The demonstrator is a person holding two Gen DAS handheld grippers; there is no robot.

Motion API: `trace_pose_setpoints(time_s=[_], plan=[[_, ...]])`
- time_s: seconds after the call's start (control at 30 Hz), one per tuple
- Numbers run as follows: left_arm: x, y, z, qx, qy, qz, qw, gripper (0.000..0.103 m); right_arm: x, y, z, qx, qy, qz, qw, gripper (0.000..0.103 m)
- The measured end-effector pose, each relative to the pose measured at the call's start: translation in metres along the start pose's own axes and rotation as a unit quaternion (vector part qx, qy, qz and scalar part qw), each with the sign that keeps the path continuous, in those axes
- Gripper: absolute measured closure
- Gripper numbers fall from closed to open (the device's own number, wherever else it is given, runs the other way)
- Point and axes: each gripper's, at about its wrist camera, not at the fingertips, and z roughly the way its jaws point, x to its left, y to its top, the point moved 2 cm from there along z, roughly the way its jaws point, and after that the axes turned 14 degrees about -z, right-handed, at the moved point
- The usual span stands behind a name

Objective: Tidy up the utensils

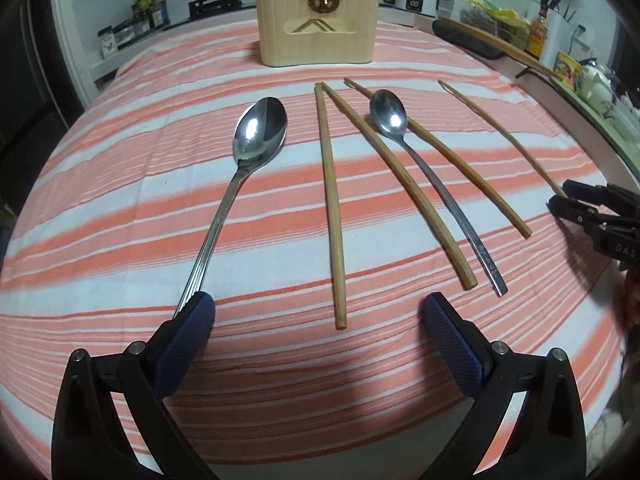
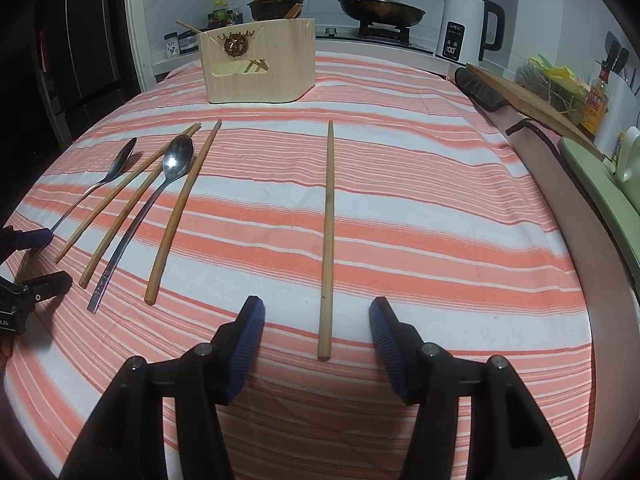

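Now the right gripper (image 2: pixel 316 320) hangs low over the tabletop (image 2: pixel 440 240) with its jaws apart, and a lone wooden chopstick (image 2: pixel 329 220) lies lengthwise in the gap, its near end just between the blue pads without touching either. To the right of these jaws the striped cloth runs bare to the tabletop's right edge, where a pale raised border curves away. Ahead of them, past the chopstick's far tip, bare cloth reaches the far edge.

Left of the right jaws lie three more chopsticks (image 2: pixel 176 216) and a small spoon (image 2: pixel 160 188), fanned close together. The left gripper (image 1: pixel 320 320) also has its jaws spread wide. Its left pad (image 1: pixel 192 328) rests against the handle end of the large spoon (image 1: pixel 240 184), which angles away with its bowl far ahead; nothing is gripped. One chopstick's near end sits between these jaws, closer to the left pad, and the small spoon and the other two chopsticks lie ahead and to the right.

Straight beyond the left jaws, near the far edge, stands the wooden utensil box (image 1: pixel 316 28) with a gold emblem on its front. Open cloth separates it from the utensils' tips. Behind it sit a stove with pans (image 2: pixel 380 10) and a white kettle (image 2: pixel 464 28).
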Motion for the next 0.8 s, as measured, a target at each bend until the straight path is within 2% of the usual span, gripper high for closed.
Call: trace_pose_setpoints(time_s=[0.13, 0.27, 0.47, 0.53, 0.63, 0.8], plan=[[0.002, -0.002, -0.002, 0.013, -0.011, 0.019, 0.9997, 0.0, 0.002, -0.002, -0.003, 0.005, -0.001, -0.014, 1.0, 0.046], [0.005, -0.006, -0.007, 0.005, -0.017, 0.016, 0.9997, 0.002, -0.001, -0.011, -0.008, -0.008, 0.003, -0.008, 1.0, 0.046], [-0.003, -0.008, -0.011, -0.006, -0.024, 0.024, 0.9994, 0.02, -0.001, -0.009, -0.007, -0.008, 0.003, -0.008, 1.0, 0.045], [-0.004, -0.01, -0.013, -0.012, -0.026, 0.022, 0.9994, 0.032, -0.001, -0.009, -0.009, -0.007, -0.001, -0.006, 1.0, 0.045], [-0.006, -0.01, -0.014, -0.017, -0.026, 0.021, 0.9993, 0.038, -0.004, -0.015, -0.013, -0.007, -0.009, 0.007, 1.0, 0.046], [-0.006, -0.006, -0.011, -0.02, -0.027, 0.014, 0.9994, 0.041, -0.005, -0.016, -0.013, -0.011, -0.012, 0.01, 1.0, 0.048]])
